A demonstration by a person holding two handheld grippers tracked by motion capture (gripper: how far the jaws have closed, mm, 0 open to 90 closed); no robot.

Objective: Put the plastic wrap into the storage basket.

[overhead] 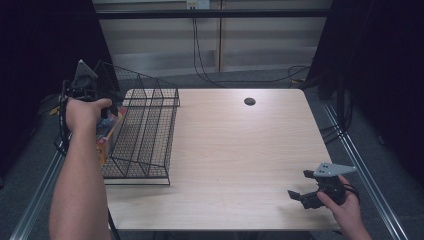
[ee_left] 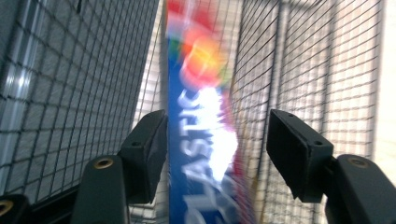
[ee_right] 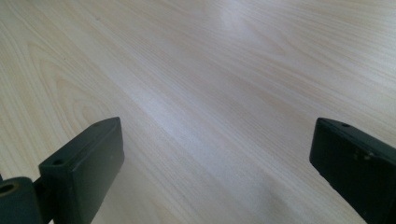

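Note:
A black wire rack (overhead: 150, 130) with several upright dividers stands on the left part of the wooden table (overhead: 240, 150). A colourful flat box (overhead: 107, 131) with blue, red and yellow print stands on edge in the rack's leftmost slot. My left gripper (overhead: 111, 107) reaches down into that slot. In the left gripper view the box (ee_left: 201, 140) sits between the jaws of my left gripper (ee_left: 217, 126); the left pad is at its edge, the right pad stands clear of it. My right gripper (overhead: 299, 184) rests low over the table's near right corner, open, with bare wood between the jaws (ee_right: 217, 154).
A dark round cable hole (overhead: 249, 101) sits near the table's far edge. Cables (overhead: 200, 55) trail over the floor behind the table. Metal rails (overhead: 360, 165) run along both sides. Wire mesh (ee_left: 70, 84) stands close on both sides of my left gripper.

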